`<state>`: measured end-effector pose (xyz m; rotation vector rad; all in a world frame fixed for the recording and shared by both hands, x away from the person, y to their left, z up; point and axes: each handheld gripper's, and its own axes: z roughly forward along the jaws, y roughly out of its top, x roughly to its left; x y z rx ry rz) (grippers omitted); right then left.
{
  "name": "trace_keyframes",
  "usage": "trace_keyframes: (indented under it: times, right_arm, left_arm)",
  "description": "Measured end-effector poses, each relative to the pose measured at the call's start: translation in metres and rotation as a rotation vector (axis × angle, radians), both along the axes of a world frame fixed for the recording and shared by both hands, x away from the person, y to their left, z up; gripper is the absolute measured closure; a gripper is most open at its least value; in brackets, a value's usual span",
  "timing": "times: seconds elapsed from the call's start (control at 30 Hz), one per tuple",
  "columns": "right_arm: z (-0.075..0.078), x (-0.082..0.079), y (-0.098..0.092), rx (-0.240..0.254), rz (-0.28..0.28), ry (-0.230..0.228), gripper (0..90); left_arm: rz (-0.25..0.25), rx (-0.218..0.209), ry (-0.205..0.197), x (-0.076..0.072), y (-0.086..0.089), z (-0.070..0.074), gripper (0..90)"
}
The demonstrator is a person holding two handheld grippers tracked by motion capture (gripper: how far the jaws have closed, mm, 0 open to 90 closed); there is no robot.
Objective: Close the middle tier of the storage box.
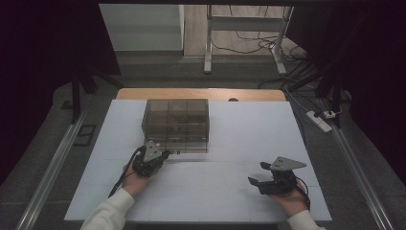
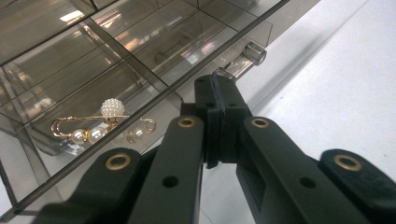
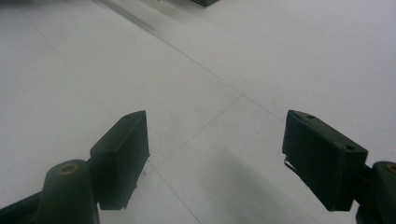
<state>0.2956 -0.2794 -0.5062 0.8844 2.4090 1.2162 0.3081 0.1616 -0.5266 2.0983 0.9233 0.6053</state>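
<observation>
A smoky clear drawer box (image 1: 176,122) stands on the white table top (image 1: 239,134), left of the middle. My left gripper (image 1: 165,154) reaches its lower front from the near left. In the left gripper view the left gripper (image 2: 215,88) has its jaws pressed together on one end of a clear drawer handle (image 2: 247,57). A gold pin with pearls (image 2: 105,123) lies in a compartment behind the tinted drawer front. My right gripper (image 1: 256,172) rests near the table's front right, jaws wide apart. In its own view the right gripper (image 3: 217,154) has bare white surface between its fingers.
The box is split into several compartments (image 2: 140,42). Beyond the table's wooden far edge (image 1: 201,93) stand desk legs (image 1: 208,43) and loose cables. A power strip (image 1: 320,120) lies on the floor at the right. Metal rails (image 1: 57,163) run along both sides.
</observation>
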Motion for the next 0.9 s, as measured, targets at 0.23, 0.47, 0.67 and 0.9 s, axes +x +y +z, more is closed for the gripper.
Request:
trace_keyframes:
  times: [0.23, 0.47, 0.67, 0.9]
  right_arm:
    - [0.0, 0.0, -0.001, 0.002, 0.002, 0.002, 22.2]
    - [0.0, 0.0, 0.0, -0.003, -0.001, 0.005, 21.6]
    - [-0.001, 0.001, 0.0, -0.011, 0.002, 0.015, 20.9]
    - [-0.001, 0.002, 0.0, -0.013, 0.001, 0.016, 20.8]
  left_arm:
    - [0.025, -0.012, 0.001, 0.011, 0.001, -0.002, 88.1]
    - [0.038, -0.022, -0.003, 0.02, 0.002, -0.003, 88.1]
    - [0.05, -0.028, -0.009, 0.025, 0.002, -0.004, 88.1]
    - [0.058, -0.037, -0.013, 0.033, 0.0, -0.001, 88.1]
